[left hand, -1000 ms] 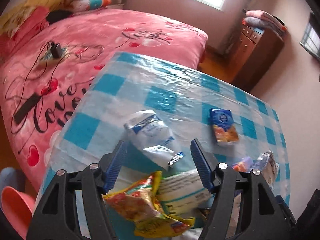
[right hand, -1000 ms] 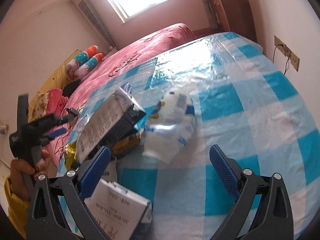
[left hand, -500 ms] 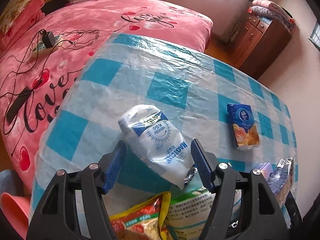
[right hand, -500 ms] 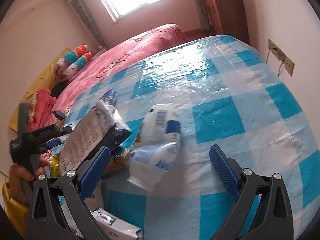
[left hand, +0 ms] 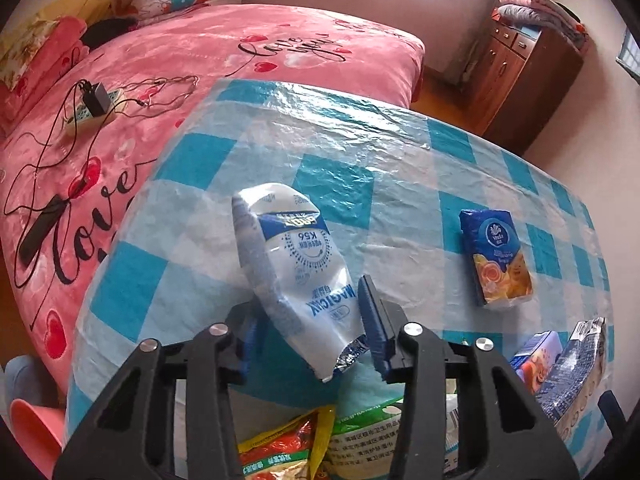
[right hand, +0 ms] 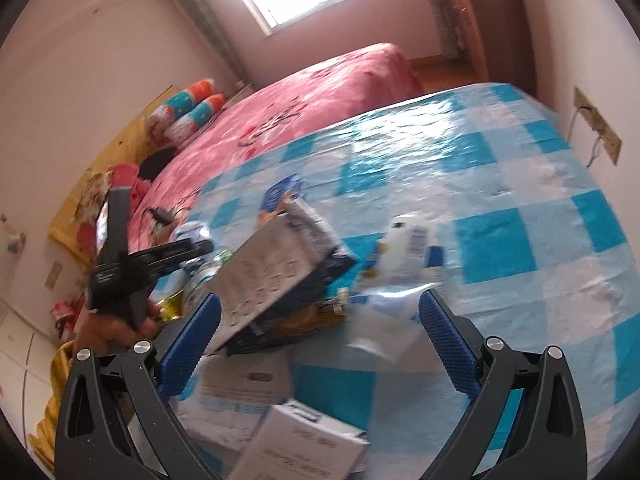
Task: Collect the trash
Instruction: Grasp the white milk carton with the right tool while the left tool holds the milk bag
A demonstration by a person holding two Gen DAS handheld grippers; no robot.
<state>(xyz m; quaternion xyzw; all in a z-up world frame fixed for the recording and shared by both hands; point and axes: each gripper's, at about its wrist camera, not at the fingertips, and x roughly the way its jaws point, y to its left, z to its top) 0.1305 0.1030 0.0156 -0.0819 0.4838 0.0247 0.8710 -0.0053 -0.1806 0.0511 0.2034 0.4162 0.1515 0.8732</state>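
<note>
My left gripper (left hand: 310, 326) is shut on a white and blue snack bag (left hand: 296, 268) and holds it tilted above the blue checked table (left hand: 352, 148). The bag's torn silver end points toward me. My right gripper (right hand: 318, 332) is open and empty. In the right wrist view it hovers over a pile of wrappers: a grey and black box-like pack (right hand: 276, 272), a white and blue pouch (right hand: 404, 280) and white cartons (right hand: 304, 436). The left gripper's black body (right hand: 132, 268) shows in that view at the left.
A blue and orange tissue pack (left hand: 496, 256) lies on the table at the right. A yellow-red snack bag (left hand: 280, 452) and a green-white pack (left hand: 368, 436) lie under my left gripper. A pink bed (left hand: 160, 60) borders the table. A wooden cabinet (left hand: 516, 68) stands beyond.
My left gripper has closed on the white and blue bag and lifted it. The right gripper has shifted over the pile and stays open.
</note>
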